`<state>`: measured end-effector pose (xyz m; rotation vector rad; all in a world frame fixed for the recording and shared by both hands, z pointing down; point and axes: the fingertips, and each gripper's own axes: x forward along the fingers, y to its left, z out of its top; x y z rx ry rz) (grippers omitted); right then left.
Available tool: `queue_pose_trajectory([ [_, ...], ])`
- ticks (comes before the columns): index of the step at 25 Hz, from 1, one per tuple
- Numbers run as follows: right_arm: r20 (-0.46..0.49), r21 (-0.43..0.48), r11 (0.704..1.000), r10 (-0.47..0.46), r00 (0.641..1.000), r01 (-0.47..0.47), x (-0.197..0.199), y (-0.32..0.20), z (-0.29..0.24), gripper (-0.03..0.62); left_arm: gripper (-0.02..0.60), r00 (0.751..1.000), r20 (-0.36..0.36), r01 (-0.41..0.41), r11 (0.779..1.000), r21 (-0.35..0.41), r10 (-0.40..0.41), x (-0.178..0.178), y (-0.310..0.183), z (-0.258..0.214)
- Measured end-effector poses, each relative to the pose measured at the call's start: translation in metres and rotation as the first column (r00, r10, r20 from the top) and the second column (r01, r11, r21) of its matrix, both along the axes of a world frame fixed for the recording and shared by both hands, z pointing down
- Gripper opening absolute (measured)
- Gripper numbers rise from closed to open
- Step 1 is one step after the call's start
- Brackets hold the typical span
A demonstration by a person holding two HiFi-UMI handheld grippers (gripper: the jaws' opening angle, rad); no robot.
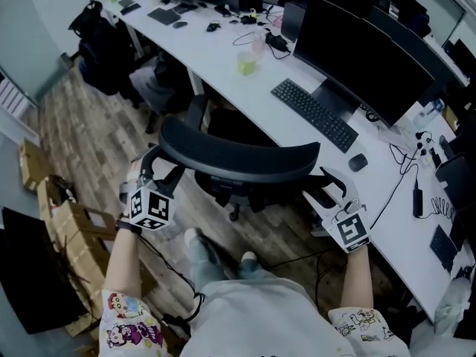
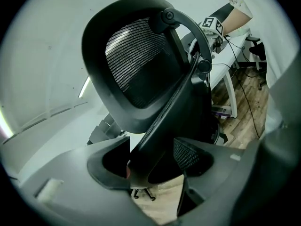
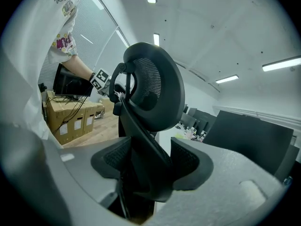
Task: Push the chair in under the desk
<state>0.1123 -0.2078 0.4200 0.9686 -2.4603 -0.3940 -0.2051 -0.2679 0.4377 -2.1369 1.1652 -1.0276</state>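
A black mesh office chair stands with its seat partly under the long white desk, its curved backrest toward me. My left gripper is at the backrest's left end, and its jaws are closed around the black frame bar. My right gripper is at the right end, with the frame filling the gap between its pads. In each gripper view the mesh backrest rises above the jaws, with the other gripper beyond it.
On the desk sit a black keyboard, a mouse, wide monitors and cables. Cardboard boxes stand on the wood floor at my left. A second chair and a dark backpack are farther along.
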Motion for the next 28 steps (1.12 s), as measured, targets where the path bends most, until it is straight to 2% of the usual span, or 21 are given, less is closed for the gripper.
queue_pose_trajectory([
  [8, 0.001, -0.015, 0.994, 0.113, 0.994, -0.113, -0.009, -0.018, 0.003, 0.259, 0.296, 0.995, 0.009, -0.096, 0.995, 0.015, 0.096, -0.001, -0.048, 0.000],
  [14, -0.033, 0.023, 0.982, 0.188, 0.982, -0.188, -0.016, -0.029, 0.001, 0.267, 0.296, 0.978, 0.009, -0.208, 0.978, 0.035, 0.208, 0.001, -0.082, 0.001],
  [23, -0.043, 0.026, 0.929, 0.370, 0.928, -0.369, -0.024, -0.036, 0.002, 0.276, 0.295, 0.924, 0.015, -0.381, 0.923, 0.052, 0.381, 0.017, -0.136, -0.002],
  [28, -0.039, 0.023, 0.884, 0.467, 0.883, -0.467, -0.028, -0.044, 0.005, 0.281, 0.295, 0.885, 0.021, -0.466, 0.883, 0.053, 0.466, 0.028, -0.169, -0.001],
])
